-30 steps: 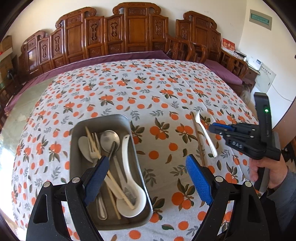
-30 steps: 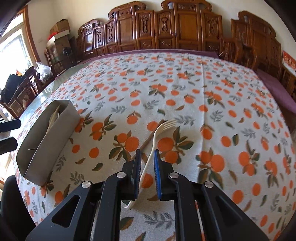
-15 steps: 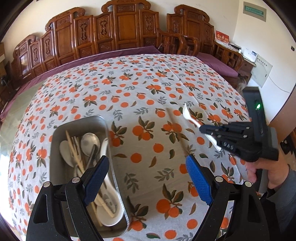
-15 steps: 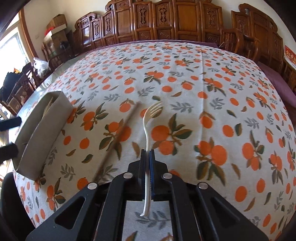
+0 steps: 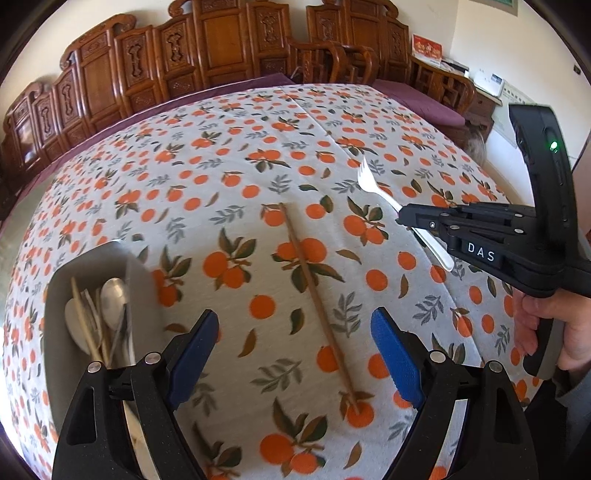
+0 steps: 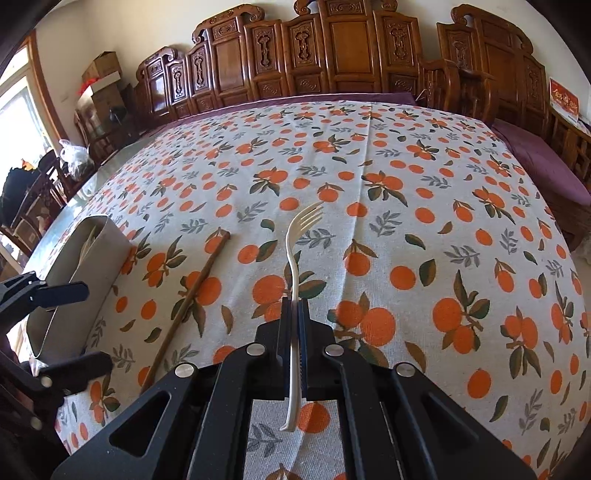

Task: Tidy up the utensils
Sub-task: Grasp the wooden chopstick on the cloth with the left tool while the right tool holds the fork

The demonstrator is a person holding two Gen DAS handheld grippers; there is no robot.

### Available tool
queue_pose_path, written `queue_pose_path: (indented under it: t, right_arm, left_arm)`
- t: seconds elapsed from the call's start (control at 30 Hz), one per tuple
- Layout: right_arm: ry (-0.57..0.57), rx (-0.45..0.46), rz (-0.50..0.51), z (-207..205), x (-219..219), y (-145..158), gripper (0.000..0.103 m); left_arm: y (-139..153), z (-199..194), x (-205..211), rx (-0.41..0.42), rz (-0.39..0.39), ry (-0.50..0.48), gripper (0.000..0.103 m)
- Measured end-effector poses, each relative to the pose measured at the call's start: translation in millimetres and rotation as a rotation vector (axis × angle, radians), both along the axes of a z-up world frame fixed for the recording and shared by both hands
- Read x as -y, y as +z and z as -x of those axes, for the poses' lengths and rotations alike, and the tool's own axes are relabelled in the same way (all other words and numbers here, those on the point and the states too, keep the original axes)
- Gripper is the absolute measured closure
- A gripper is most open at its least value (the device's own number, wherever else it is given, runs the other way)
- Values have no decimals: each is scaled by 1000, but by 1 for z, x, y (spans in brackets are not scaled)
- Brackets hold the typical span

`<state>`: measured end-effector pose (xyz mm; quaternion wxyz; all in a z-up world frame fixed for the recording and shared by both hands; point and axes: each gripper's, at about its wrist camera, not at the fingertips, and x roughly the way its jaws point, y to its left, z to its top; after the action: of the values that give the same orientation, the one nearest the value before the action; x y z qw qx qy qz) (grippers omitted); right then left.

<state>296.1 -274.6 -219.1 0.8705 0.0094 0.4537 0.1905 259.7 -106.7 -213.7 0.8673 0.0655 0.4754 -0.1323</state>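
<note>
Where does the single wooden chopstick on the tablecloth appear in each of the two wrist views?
Left wrist view: the wooden chopstick runs down the centre, between the open left tool's blue pads.
Right wrist view: the chopstick lies left of centre, slanting between the metal tray and the white fork.
Shared landmark: the metal tray, left of the chopstick in both.

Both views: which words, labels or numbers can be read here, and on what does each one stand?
"DAS": white letters on the right gripper, left wrist view.
Red sign on the far shelf: gold characters, too blurred to read.
Green plate on the wall, cut by the edge: unreadable.
Cardboard boxes in the right wrist view: no readable print.
</note>
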Motion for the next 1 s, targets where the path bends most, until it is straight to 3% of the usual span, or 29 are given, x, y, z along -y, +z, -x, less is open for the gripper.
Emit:
queue_pose_path:
  t: [0.4,0.8,1.0]
  right_arm:
    - [2,5,-2,-1,2,0,98]
    - [18,2,-1,1,-4,-1,98]
    - [24,4,-1,2,-9,0,98]
  left_arm:
    - [-30,-22,19,-70,6,-17,71]
    - [-41,-27,16,-74,-13,0,96]
    - [-39,-22,8,-80,-9,2,99]
